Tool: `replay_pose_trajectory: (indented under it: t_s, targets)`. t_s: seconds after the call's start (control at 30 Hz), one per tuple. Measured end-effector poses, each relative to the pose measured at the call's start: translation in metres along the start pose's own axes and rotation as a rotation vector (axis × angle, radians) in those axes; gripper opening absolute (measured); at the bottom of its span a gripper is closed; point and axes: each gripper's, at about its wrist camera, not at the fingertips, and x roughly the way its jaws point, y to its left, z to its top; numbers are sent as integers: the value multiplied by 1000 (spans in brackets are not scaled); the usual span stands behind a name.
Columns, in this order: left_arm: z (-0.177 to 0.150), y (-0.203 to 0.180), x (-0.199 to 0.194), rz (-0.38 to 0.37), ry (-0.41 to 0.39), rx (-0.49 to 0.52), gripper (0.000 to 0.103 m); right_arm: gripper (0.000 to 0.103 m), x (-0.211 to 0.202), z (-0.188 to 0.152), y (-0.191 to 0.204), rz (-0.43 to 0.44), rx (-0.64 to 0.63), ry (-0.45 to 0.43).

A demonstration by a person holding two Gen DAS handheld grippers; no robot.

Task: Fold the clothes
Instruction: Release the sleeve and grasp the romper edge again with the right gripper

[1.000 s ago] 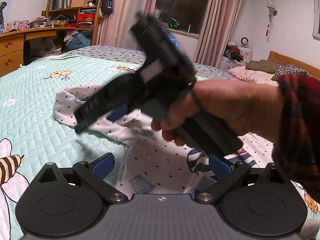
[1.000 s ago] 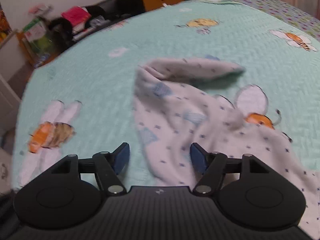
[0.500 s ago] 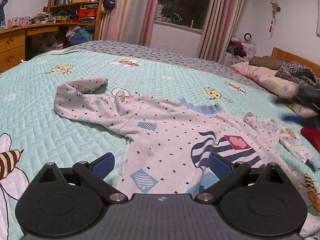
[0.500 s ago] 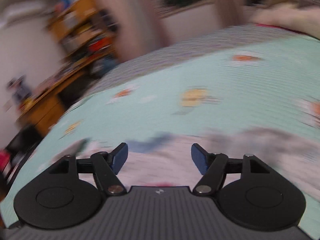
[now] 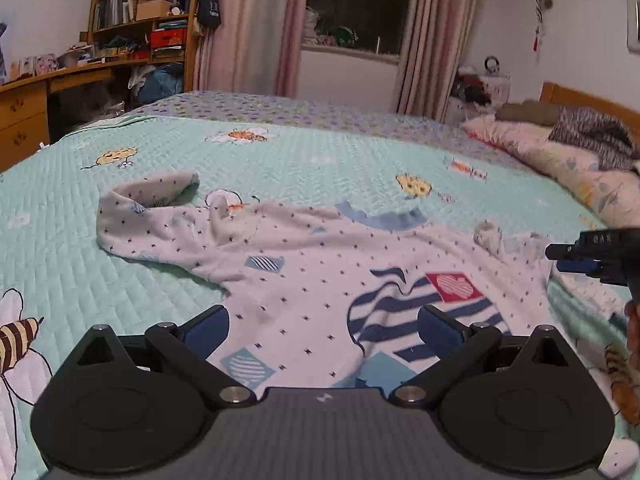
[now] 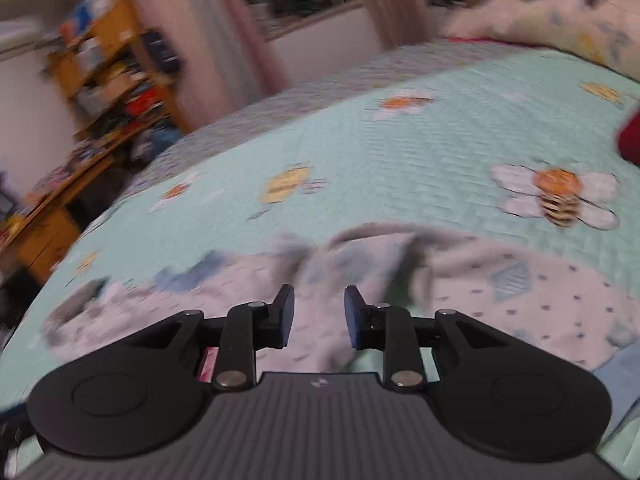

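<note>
A white long-sleeved top (image 5: 320, 264) with small dark marks, a blue collar and striped patches lies spread on the mint bedspread (image 5: 320, 160). Its left sleeve (image 5: 152, 216) is bent back on itself. My left gripper (image 5: 322, 328) hovers open over the hem, nothing between its fingers. At the right edge of the left wrist view, my right gripper (image 5: 576, 258) is by the crumpled right sleeve (image 5: 504, 240). In the blurred right wrist view, the right gripper (image 6: 319, 316) has its jaws closing to a narrow gap over bunched sleeve cloth (image 6: 360, 256); the pads are not pressing on it.
Pillows and piled bedding (image 5: 568, 152) lie along the right by a wooden headboard (image 5: 588, 100). A wooden desk (image 5: 36, 100) and crowded shelves (image 5: 148, 12) stand at the far left. Curtains flank a dark window (image 5: 352, 4). Something red (image 6: 628, 136) lies at the right.
The right gripper, first in front of the left camera over the left sleeve, has swung across to the right sleeve and narrowed its jaws. The left gripper has shifted only slightly and stays open.
</note>
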Motion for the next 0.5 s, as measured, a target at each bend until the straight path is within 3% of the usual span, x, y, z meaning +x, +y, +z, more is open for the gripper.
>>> replay_pose_trajectory:
  t_s: [0.13, 0.2, 0.33, 0.37, 0.4, 0.5]
  targets:
    - [-3, -12, 9, -16, 42, 16, 101, 42, 15, -1, -36, -28, 111, 67]
    - [-5, -18, 14, -17, 64, 32, 101, 49, 26, 1, -47, 32, 171, 60]
    - [-8, -32, 19, -5, 103, 67, 100, 51, 53, 7, -51, 164, 228, 47]
    - [-8, -35, 18, -4, 103, 76, 100, 38, 58, 8, -46, 170, 201, 51]
    - [-8, -37, 18, -2, 103, 84, 100, 8, 59, 8, -39, 141, 156, 51]
    - [-6, -42, 16, 25, 98, 111, 100, 5, 43, 8, -24, 26, 44, -26]
